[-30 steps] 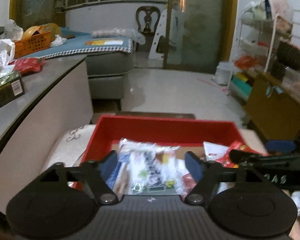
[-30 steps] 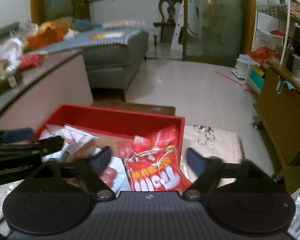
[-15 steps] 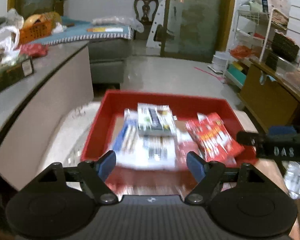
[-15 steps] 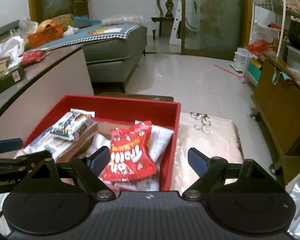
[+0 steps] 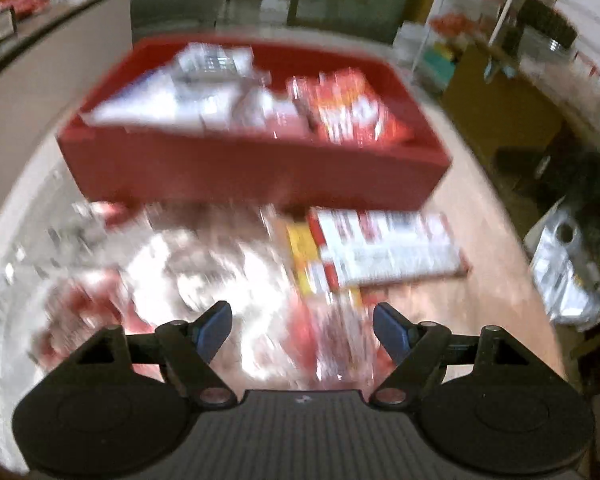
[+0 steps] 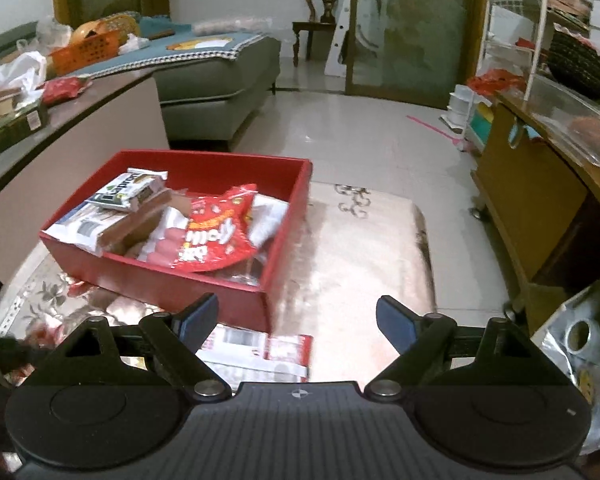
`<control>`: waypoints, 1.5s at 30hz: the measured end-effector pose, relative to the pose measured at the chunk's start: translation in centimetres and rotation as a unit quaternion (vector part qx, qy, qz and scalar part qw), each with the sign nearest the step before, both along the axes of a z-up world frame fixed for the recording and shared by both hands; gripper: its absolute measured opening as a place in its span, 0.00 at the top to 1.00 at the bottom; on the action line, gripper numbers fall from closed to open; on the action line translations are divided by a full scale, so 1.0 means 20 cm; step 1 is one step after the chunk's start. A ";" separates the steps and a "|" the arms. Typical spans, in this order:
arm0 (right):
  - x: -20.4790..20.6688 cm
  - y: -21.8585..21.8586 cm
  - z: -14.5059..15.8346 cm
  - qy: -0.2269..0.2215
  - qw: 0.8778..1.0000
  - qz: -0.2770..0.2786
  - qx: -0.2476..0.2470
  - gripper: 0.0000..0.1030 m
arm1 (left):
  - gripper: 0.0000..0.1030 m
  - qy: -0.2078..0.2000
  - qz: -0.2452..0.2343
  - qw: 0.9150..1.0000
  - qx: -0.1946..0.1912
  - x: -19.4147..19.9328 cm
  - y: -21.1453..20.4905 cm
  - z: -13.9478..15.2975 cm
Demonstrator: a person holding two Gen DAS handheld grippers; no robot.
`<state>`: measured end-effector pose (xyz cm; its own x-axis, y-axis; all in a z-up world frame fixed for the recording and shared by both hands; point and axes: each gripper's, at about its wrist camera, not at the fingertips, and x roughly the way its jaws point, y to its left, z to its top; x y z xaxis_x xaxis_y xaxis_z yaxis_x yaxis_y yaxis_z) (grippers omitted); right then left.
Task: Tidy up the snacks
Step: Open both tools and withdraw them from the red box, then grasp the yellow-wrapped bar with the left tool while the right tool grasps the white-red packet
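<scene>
A red box (image 6: 284,216) on the low table holds several snack packs, with a red bag (image 6: 216,236) and a white-green pack (image 6: 128,190) on top. It also shows, blurred, in the left wrist view (image 5: 236,168). My left gripper (image 5: 302,328) is open and empty above loose snack packs (image 5: 220,280) in front of the box. A red-white pack (image 5: 384,244) lies there too. My right gripper (image 6: 298,320) is open and empty, near the box's front right corner, above that pack (image 6: 256,352).
A curved counter (image 6: 80,112) with clutter runs along the left. A wooden cabinet (image 6: 532,184) stands to the right, with a silver bag (image 6: 580,344) by it. The patterned tabletop (image 6: 364,248) extends right of the box. A sofa (image 6: 220,80) is beyond.
Both grippers have pulled back from the red box. The left now tilts down over the loose packs in front of it. The packs held a second ago lie in the box.
</scene>
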<state>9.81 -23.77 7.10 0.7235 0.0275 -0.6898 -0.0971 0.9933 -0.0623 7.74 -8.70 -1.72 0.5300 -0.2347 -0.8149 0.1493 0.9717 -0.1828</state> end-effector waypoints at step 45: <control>0.03 0.11 -0.38 0.200 0.966 -0.103 0.127 0.16 | 0.77 0.019 -0.009 1.000 -0.011 -0.20 0.19 0.02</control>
